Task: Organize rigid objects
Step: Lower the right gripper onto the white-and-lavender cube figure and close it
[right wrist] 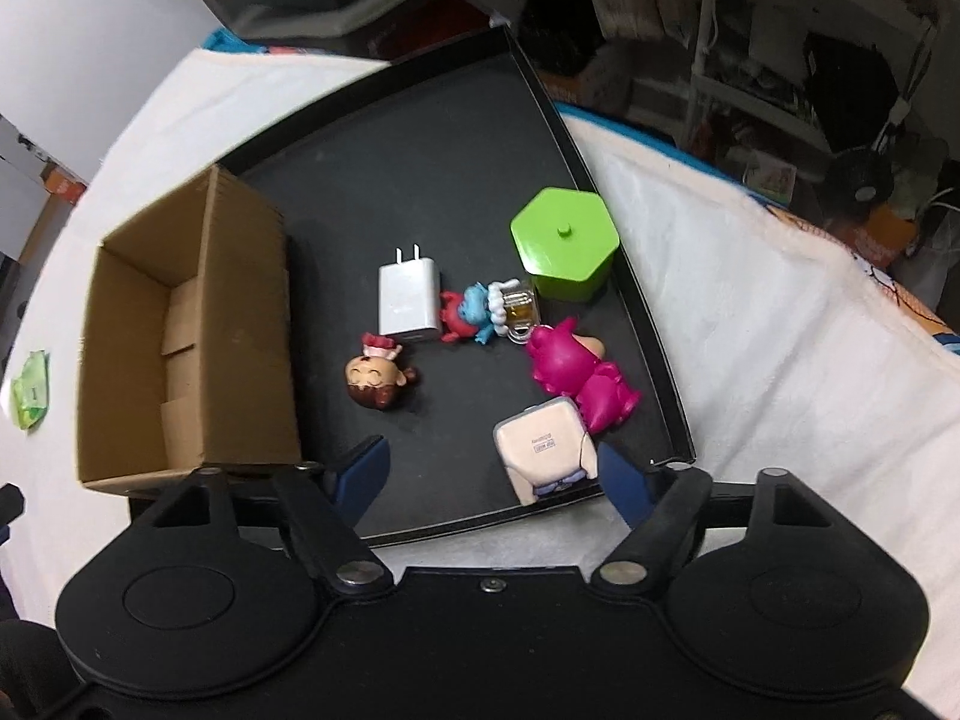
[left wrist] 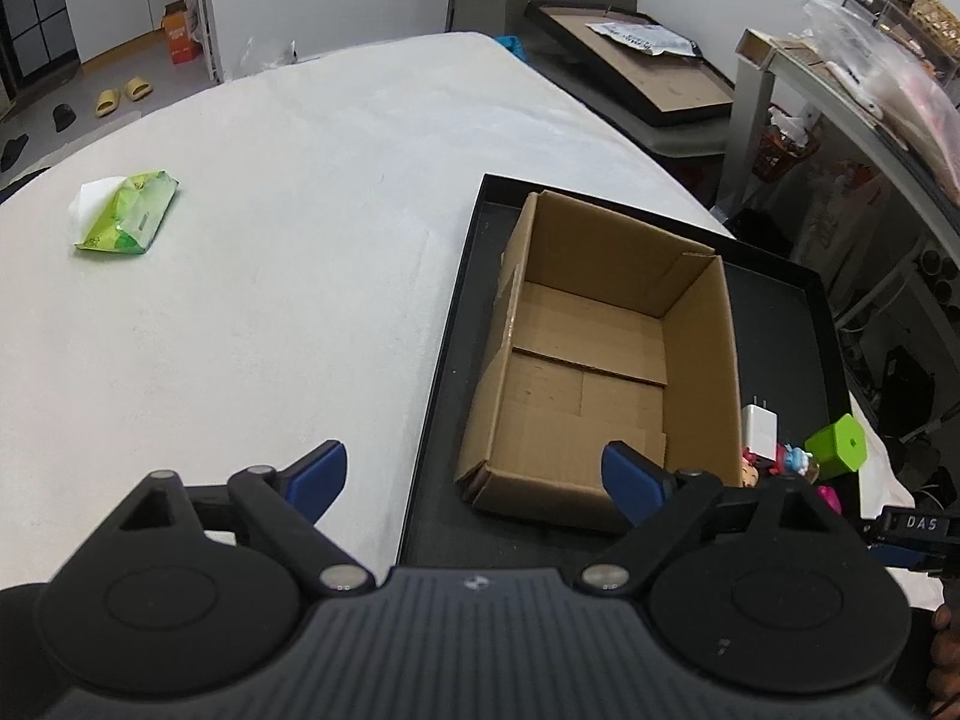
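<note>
Matt cardboard box, glossy plastic figures

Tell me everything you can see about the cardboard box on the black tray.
The cardboard box is plain brown corrugated card, rectangular, open at the top with nothing inside; its bottom flaps show as overlapping panels. It stands upright on the left part of the black tray, apart from the white charger and the toys beside it. The left gripper hovers over its near corner, jaws wide, without touching it as far as the view shows.
</note>
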A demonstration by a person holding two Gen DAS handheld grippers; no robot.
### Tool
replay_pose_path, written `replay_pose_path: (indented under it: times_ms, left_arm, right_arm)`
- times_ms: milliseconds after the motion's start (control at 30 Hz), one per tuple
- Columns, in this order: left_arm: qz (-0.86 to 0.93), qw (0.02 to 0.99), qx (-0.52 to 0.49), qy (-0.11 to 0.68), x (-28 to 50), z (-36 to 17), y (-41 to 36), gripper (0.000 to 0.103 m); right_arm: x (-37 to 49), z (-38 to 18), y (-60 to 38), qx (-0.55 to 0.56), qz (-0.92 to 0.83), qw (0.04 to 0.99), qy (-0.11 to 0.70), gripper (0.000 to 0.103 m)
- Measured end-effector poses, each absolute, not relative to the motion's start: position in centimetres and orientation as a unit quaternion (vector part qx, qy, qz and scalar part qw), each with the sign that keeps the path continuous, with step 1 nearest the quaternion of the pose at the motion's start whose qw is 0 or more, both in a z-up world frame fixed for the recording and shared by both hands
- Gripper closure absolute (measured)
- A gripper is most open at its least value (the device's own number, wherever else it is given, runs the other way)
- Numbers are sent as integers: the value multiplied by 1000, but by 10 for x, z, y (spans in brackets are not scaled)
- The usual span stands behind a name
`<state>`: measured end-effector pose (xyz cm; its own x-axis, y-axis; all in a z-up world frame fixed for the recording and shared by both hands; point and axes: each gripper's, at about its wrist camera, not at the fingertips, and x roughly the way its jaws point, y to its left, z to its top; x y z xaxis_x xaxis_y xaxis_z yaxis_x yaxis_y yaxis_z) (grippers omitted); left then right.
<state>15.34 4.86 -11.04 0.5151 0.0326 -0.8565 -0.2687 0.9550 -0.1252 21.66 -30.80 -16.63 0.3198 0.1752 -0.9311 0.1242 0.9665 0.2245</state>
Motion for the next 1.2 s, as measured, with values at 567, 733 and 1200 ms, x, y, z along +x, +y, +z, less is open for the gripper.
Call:
replay_pose_path:
  times_ms: [567, 733, 1200]
  left_arm:
    - [100, 851, -139, 497, 195, -150, 57, 32]
    - [93, 848, -137, 503, 202, -161, 57, 41]
    - [75, 855, -136, 495, 205, -171, 53, 87]
  right_arm:
    - [253, -226, -296, 81, -14, 737, 671, 47]
    - [255, -229, -294, 86, -12, 735, 673, 59]
    - [249, -197, -275, 80, -2, 779, 622, 60]
